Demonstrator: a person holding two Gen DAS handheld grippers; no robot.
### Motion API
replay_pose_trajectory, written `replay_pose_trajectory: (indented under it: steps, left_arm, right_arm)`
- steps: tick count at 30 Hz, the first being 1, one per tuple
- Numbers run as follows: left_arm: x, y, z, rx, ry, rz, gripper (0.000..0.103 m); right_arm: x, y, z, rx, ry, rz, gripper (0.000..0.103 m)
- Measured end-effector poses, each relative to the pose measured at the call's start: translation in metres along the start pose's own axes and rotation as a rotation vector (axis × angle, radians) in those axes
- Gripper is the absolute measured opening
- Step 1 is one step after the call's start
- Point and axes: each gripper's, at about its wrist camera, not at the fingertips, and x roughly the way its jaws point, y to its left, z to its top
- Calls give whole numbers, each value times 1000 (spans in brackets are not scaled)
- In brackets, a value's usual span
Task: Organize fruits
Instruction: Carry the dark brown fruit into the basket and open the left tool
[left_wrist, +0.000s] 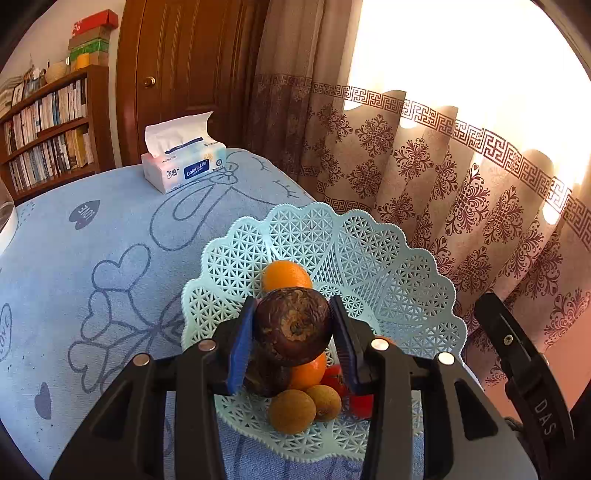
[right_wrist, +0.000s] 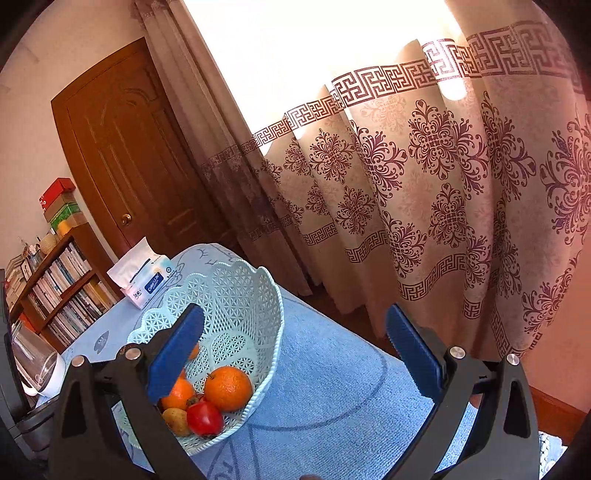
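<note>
Daylight pours through the curtain (left_wrist: 424, 177) behind my table, blowing the upper window area out to pure white in both views. The room stays bright and warm-toned, and the door (right_wrist: 122, 147) sits darker. Both fisheye pictures bend straight lines and go black at the corners. A reddish tint washes the right edges; focus is sharp throughout.

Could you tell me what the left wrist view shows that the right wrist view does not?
Only the left wrist view shows the left hand-held gripper shut on a dark brown fruit above the basket, plus two small tan fruits. Only the right wrist view shows the right hand-held gripper, open and empty, and a glass jug. Both show the basket, oranges, a red fruit and the tissue pack.
</note>
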Motion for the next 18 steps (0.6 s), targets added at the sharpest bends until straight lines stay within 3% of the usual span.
replay_pose_trajectory:
  steps: [3,7,15,18]
  left_arm:
    - [4,-2,-2,7,9,-12,41]
    - [1,0,-3,-3,3,-12,52]
    - [-9,13,-3,-28,-11,4,52]
    - [-13,17,-4,-35,-13,26,63]
  right_arm:
    - [1,-1,0,6,4,-2,100]
    - [2,0,0,4,9,-3,100]
    - [3,-1,-1,12,13,-6,100]
    - [3,0,0,6,14,-6,100]
